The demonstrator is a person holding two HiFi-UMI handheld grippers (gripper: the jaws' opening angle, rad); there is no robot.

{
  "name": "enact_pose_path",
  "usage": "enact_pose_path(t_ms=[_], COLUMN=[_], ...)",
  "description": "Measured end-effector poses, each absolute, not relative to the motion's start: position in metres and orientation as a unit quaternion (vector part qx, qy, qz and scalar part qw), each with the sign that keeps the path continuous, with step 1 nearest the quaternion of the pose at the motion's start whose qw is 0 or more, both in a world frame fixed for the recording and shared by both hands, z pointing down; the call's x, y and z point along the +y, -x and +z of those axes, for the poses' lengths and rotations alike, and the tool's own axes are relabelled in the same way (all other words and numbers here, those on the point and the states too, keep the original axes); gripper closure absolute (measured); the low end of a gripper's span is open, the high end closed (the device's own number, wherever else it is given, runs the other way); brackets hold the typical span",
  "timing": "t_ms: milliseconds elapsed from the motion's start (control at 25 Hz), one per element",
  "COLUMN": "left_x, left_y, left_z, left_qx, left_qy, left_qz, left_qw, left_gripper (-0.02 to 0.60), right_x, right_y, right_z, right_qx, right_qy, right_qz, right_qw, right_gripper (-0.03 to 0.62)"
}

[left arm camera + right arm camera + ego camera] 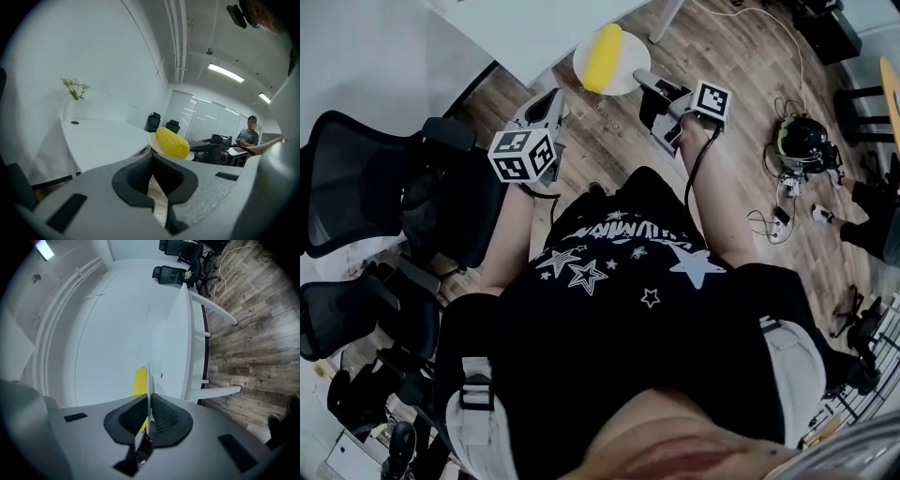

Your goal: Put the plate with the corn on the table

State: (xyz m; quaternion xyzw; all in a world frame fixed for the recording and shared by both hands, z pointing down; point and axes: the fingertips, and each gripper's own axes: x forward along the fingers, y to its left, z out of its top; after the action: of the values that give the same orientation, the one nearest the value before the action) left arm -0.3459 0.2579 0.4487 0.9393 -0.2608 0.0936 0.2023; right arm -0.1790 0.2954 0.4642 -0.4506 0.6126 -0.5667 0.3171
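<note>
Over by the table [511, 33] edge, what's the status? (Jo)

Pickup looks done, placing isn't. Plate [630, 58] with the corn [603, 56] hangs in the air. Head view has it straddling the table corner and the wood floor [609, 141]. (Sam)

Resting on the top at all? (Jo)

Doesn't look like it. Left gripper view puts it just past the table's edge, and I can't see any contact. (Sam)

Grip? (Jo)

Right gripper [643, 79] is clamped on the plate's rim. Its own view shows the plate edge-on, running straight out between the two jaws. The corn lies on the plate's upper face, just beyond the jaw tips, and isn't touched by them. (Sam)

Left one? (Jo)

Left gripper [551, 98] has its jaws together with nothing between them. It sits near the plate but apart from it, so it carries no load. (Sam)

What's left? (Jo)

My read: move the plate fully over the top, lower it flat, then let go. Single rim grip, so the corn could roll if it tilts. (Sam)
</note>
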Motion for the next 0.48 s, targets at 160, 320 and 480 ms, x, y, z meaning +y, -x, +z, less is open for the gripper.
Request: enact_pose_path(t_ms=[160, 320, 480], left_x=[0.253, 0.247, 0.237], left_y=[0.344, 0.336, 0.324], left_z=[0.450, 0.454, 0.458], left_qx=[-0.261, -0.264, -0.276], left_qy=[-0.938, -0.936, -0.932], left_qz=[0.095, 0.100, 0.102], left_qw=[0.207, 0.209, 0.212], left_gripper=[0.575, 0.574, 0.575], right_x=[0.293, 0.286, 0.272], right_y=[0.178, 0.169, 0.151], right_z=[0.464, 0.466, 0.471], right_qx=[0.608, 0.607, 0.611], right_qy=[0.448, 0.446, 0.439], right_qz=[-0.570, -0.572, -0.575], right_qw=[0.324, 0.324, 0.322], right_gripper=[0.572, 0.571, 0.571])
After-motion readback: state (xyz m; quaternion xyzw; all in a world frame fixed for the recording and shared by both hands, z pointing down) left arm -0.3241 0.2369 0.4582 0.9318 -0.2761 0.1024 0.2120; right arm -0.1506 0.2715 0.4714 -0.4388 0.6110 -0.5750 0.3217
